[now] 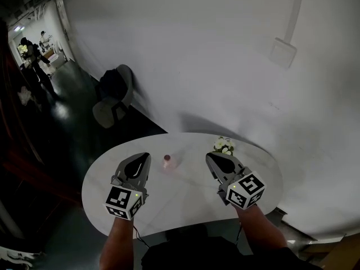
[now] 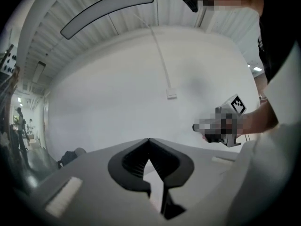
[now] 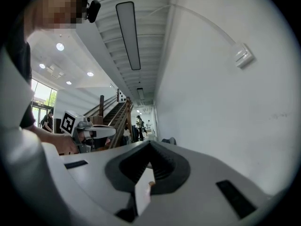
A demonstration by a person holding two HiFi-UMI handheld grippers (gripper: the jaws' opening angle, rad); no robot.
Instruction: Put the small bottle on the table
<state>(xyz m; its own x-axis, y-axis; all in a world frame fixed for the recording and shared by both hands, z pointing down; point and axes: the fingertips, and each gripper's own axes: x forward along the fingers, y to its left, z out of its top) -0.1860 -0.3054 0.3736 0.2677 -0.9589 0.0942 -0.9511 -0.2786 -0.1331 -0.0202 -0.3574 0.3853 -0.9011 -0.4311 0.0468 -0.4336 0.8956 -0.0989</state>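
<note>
White oval table (image 1: 180,198), small bottle (image 1: 167,161) standing between left tongs (image 1: 146,157) and right tongs (image 1: 209,156), both closed, empty.

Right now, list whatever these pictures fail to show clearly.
Small bottle: head view, too small to tell cap or label; neither gripper view shows it.
White flowers: head view, too small; their container unclear.
Table near edge: head view, hidden by the person's arms.
</note>
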